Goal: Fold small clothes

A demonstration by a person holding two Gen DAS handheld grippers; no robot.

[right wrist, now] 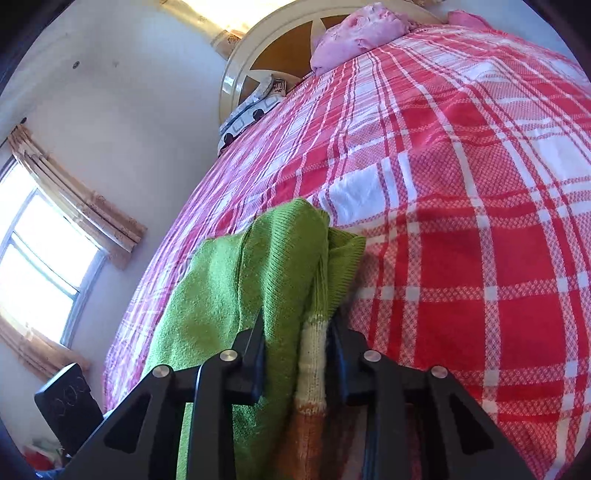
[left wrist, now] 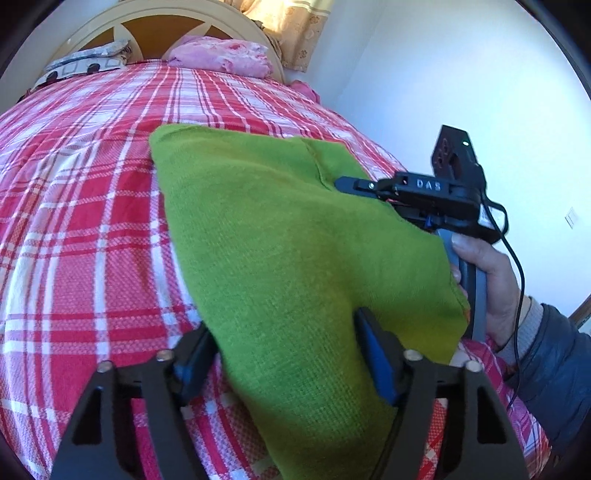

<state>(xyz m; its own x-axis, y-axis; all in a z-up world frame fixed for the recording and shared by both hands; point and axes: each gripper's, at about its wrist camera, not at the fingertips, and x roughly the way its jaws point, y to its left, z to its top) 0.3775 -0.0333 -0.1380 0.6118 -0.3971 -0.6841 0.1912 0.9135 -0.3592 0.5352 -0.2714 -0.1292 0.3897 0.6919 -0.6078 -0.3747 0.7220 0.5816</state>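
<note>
Green knit garment [left wrist: 280,236]: on the red-and-white plaid bedspread [left wrist: 81,206], partly lifted, stretched between the 2 grippers.
Knit look: bright green ribbed knit, and in the right wrist view a cream band and an orange band [right wrist: 312,373] run down between the fingers.
Shape right now: bunched into several folds at the right gripper, spread in a broad flat sheet in the left wrist view, with a seam or folded edge near its far end.
Left gripper [left wrist: 288,354]: fingers stand apart with the cloth lying between them; the blue pads [left wrist: 376,354] flank the fabric, and I cannot tell whether they press on it.
Right gripper [right wrist: 299,354]: fingers drawn close, pinching the bunched green folds and the cream band.
Right hand [left wrist: 491,288]: wraps the grey handle beside the cloth's right edge, dark sleeve behind.
Containers: none to call here.
Head of bed: pink bundle [left wrist: 221,55] and patterned pillow [left wrist: 85,62] against the round headboard [left wrist: 166,14].
</note>
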